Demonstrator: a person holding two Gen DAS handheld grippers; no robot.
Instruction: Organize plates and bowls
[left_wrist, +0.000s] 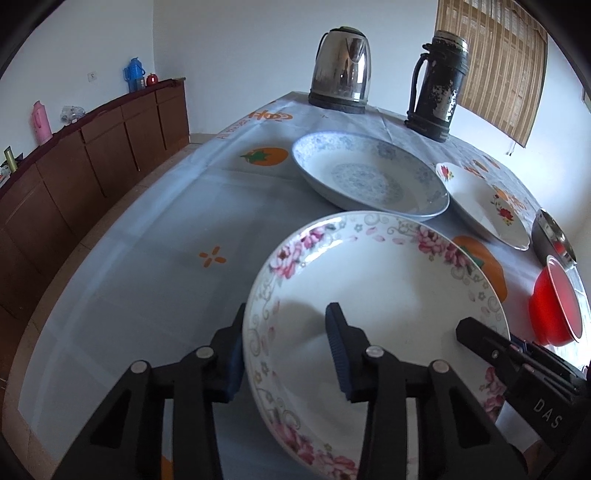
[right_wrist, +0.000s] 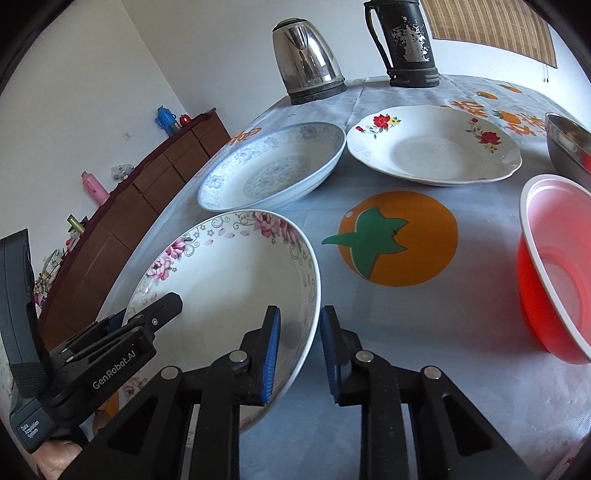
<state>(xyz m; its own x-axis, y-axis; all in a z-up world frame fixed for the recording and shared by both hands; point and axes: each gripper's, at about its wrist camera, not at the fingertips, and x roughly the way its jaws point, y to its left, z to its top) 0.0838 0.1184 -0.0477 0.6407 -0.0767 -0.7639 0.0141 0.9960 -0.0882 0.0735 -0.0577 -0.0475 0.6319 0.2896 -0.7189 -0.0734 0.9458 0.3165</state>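
Nearest, your left gripper (left_wrist: 286, 350) and right gripper (right_wrist: 297, 354) each straddle the pink-flowered plate's (left_wrist: 376, 314) rim, jaws apart, readying a two-sided lift; the blue plate (left_wrist: 369, 177) waits at twelve o'clock, probably its stacking base.

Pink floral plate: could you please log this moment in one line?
pink floral plate | left gripper open astride rim | right gripper astride rim, grip unconfirmed

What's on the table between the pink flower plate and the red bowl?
Only tablecloth, with a big orange fruit picture printed on it. Nothing stands between the pink flower plate and the red bowl; the right wrist view shows it.
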